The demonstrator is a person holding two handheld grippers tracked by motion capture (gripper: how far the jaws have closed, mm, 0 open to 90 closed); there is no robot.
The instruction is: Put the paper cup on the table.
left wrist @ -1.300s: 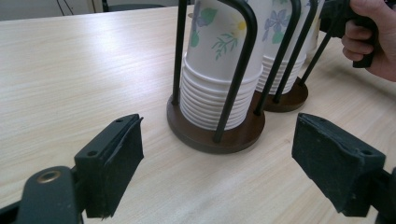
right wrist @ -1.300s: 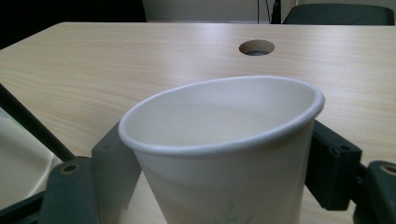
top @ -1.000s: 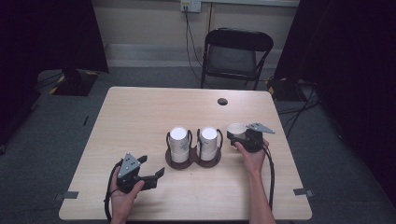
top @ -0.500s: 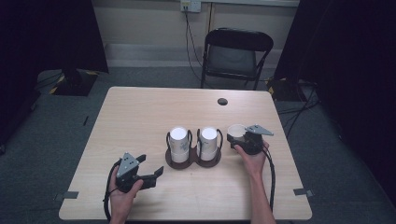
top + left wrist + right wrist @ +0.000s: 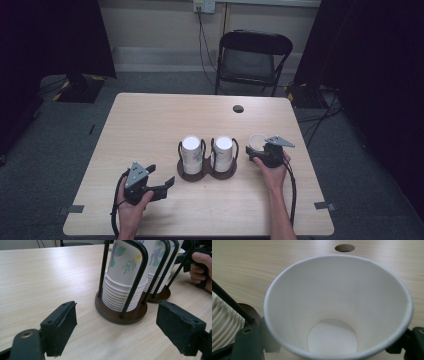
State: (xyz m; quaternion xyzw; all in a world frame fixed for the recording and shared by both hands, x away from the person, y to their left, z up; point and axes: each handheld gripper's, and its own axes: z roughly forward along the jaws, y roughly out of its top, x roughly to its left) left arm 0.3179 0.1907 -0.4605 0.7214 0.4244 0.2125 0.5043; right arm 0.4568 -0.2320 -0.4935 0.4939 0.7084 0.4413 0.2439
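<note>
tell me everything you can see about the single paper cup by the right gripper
The paper cup is a single white cup, plain white inside, with a rolled rim and a round flat bottom; it is empty. It stands mouth up between the jaws of the right gripper, to the right of the dark wooden cup holder with its two stacks, apart from it. In the right gripper view the jaws flank its lower wall; whether the pads press it cannot be told. The jaws have just been opening.

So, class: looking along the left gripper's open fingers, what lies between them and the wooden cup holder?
In the left gripper view, only bare table lies between the left gripper and the cup holder.
</note>
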